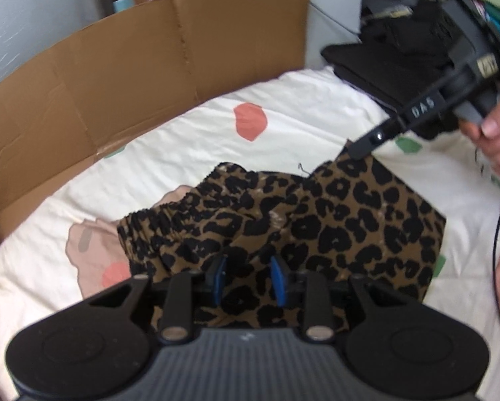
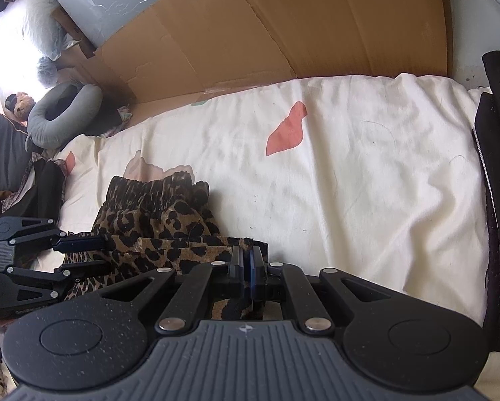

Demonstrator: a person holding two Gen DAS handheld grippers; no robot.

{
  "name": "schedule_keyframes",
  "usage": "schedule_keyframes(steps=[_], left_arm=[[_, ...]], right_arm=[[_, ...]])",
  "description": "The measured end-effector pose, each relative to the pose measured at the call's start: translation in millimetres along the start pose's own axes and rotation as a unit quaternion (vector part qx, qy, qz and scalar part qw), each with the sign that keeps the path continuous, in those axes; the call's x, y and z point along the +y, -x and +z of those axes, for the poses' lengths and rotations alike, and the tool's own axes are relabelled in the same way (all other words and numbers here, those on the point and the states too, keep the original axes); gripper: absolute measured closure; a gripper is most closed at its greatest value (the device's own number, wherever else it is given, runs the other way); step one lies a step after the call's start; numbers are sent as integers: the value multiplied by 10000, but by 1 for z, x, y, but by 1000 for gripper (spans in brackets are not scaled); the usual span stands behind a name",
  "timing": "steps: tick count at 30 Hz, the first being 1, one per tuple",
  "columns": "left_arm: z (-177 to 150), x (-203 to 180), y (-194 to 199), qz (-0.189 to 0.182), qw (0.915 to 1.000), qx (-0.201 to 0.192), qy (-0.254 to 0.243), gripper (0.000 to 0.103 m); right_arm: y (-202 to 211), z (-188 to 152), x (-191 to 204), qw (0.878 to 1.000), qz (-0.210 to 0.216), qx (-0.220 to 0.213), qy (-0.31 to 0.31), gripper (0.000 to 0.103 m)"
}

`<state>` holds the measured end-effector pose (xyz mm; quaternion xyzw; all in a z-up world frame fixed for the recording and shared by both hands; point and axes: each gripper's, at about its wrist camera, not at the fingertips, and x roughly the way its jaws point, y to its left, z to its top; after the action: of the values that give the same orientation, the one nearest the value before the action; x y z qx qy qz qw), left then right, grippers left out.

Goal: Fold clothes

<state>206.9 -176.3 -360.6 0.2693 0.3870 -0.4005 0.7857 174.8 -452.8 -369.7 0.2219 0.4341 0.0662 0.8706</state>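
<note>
A leopard-print garment with a gathered elastic waistband lies crumpled on a cream bed sheet. My left gripper is open, its blue pads apart low over the fabric. The right gripper, held by a hand, pinches the garment's far corner. In the right wrist view my right gripper is shut on a raised edge of the garment. The left gripper shows at the left with fabric between its spread fingers.
A flattened cardboard sheet stands along the far side of the bed. A pile of black clothes sits at the bed's right end. A grey neck pillow and a teddy bear lie far left. A black cable hangs on the right.
</note>
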Motion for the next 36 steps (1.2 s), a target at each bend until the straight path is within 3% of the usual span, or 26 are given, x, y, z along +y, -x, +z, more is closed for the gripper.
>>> schedule_keyframes(steps=[4, 7, 15, 27, 31, 36], left_arm=[[-2, 1, -5, -50, 9997, 153, -169, 72], [-4, 2, -5, -110, 9995, 137, -269, 102], [1, 8, 5, -43, 9995, -138, -285, 102], [-6, 11, -27, 48, 9999, 75, -73, 98], [-7, 10, -21, 160, 9999, -19, 3, 97], [-8, 16, -6, 446, 9987, -216, 120, 93]], right_arm=[[0, 0, -1, 10000, 15, 5, -16, 101], [-1, 0, -1, 10000, 3, 18, -27, 101], [3, 0, 0, 10000, 22, -53, -50, 101], [-10, -5, -7, 9993, -374, 73, -38, 99], [-2, -6, -13, 9994, -289, 43, -164, 98], [0, -9, -13, 9997, -140, 79, -182, 78]])
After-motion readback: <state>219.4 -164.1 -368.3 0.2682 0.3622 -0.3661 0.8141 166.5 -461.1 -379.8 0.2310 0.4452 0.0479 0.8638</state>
